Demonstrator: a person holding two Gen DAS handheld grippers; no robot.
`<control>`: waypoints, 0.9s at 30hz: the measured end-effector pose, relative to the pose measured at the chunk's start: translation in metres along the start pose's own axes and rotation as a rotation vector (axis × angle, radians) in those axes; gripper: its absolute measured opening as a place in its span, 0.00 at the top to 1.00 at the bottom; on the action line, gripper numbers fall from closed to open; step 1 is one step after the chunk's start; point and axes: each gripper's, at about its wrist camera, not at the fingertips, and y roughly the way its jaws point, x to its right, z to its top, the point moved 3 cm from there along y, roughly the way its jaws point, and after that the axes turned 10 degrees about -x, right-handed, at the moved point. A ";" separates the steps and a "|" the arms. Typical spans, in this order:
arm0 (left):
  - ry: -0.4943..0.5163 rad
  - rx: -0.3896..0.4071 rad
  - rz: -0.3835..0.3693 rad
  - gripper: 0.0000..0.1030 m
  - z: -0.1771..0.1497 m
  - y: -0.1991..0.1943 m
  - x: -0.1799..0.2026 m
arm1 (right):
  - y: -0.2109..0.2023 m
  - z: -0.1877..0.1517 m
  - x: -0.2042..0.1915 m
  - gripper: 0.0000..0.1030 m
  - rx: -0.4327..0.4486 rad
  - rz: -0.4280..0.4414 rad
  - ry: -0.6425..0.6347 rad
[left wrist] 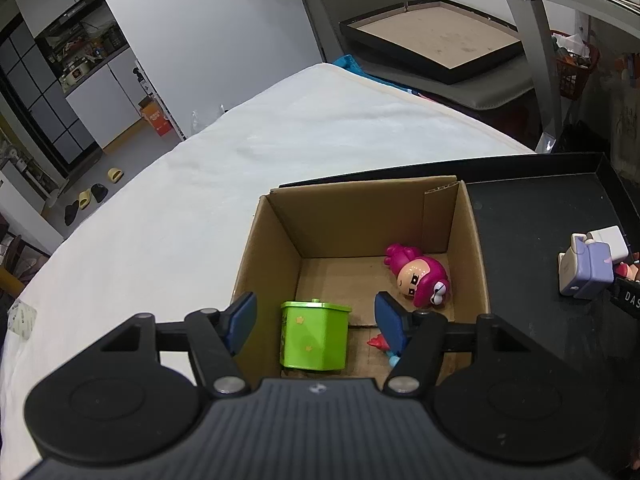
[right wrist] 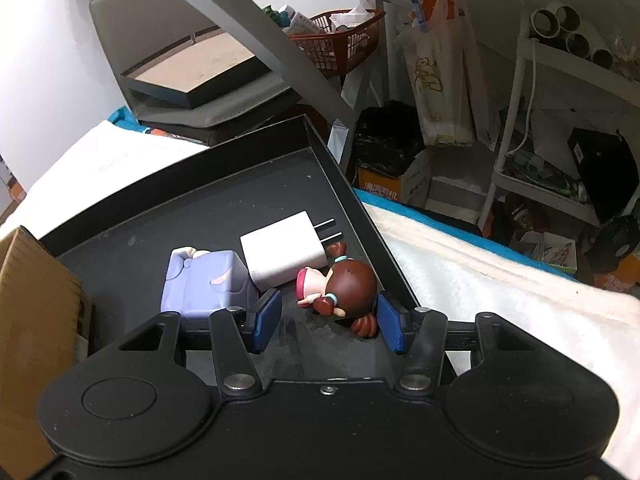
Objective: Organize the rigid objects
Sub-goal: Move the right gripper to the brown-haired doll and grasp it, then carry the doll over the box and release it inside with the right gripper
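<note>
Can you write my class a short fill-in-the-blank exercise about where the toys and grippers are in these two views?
1. The green container stands inside the ____ box.
2. The white charger lies on the ____ tray, touching the purple toy.
3. The brown-haired doll lies between the open fingers of the ____ gripper.
4. The pink doll lies in the box on its ____.

Missing words: cardboard; black; right; side

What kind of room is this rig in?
Probably a lived-in home: slippers on the floor, kitchen-style cabinets, and a cluttered storage corner with a red basket and a white rack.
</note>
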 end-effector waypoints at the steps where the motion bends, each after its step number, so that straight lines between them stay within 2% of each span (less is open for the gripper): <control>1: 0.001 0.000 0.000 0.38 0.000 0.000 0.000 | 0.001 0.000 -0.001 0.48 0.002 -0.003 -0.006; 6: -0.002 -0.004 0.003 0.38 0.000 -0.001 -0.003 | 0.003 -0.001 -0.007 0.45 0.016 -0.019 -0.053; 7: -0.003 -0.004 0.006 0.38 -0.001 -0.002 -0.005 | 0.002 -0.001 -0.007 0.47 0.018 -0.021 -0.056; 8: -0.004 -0.004 0.008 0.38 -0.002 -0.002 -0.007 | 0.002 -0.001 -0.007 0.59 0.020 -0.028 -0.063; 14: -0.013 -0.014 0.003 0.38 -0.008 -0.005 -0.017 | -0.005 -0.003 -0.011 0.59 -0.013 -0.004 -0.079; 27: -0.027 -0.010 -0.013 0.38 -0.024 -0.012 -0.036 | -0.045 -0.005 -0.016 0.59 -0.007 0.056 -0.069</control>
